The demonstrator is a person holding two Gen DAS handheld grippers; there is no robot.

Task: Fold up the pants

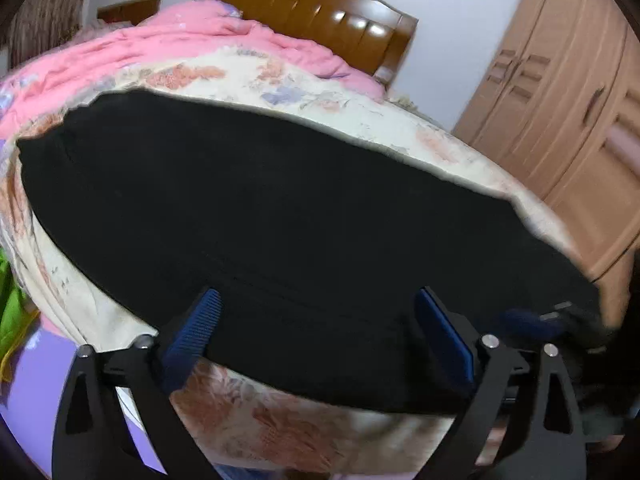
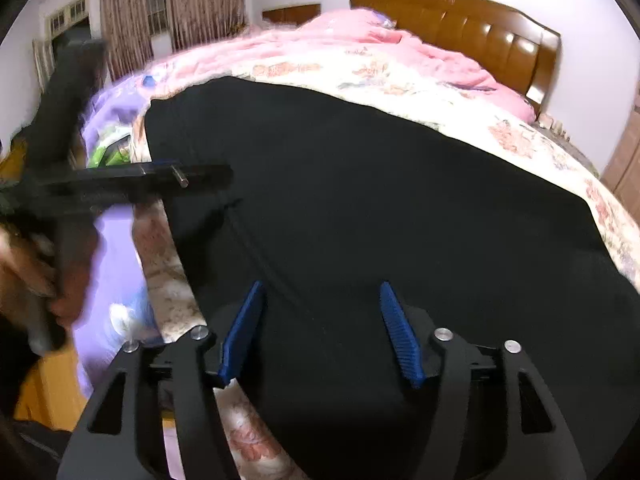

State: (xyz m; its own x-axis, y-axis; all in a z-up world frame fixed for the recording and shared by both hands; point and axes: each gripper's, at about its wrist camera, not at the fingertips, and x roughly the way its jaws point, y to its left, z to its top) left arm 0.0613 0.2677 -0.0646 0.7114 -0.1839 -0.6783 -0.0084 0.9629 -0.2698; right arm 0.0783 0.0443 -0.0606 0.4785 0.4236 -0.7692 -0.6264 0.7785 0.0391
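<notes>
Pants [image 1: 280,208]: plain black, no pattern. Bedspread [image 1: 352,108]: cream with faded orange and lilac floral print. Quilt [image 1: 168,44] toward the head of the bed: pink. Headboard [image 2: 472,28]: glossy brown wood. Wardrobe [image 1: 560,92]: light brown. Gripper pads [image 2: 400,336]: blue; frames black.

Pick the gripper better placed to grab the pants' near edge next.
Right, marginally. The right gripper is open with black pants behind both fingers; the left gripper is open too, its left finger by the edge.
</notes>
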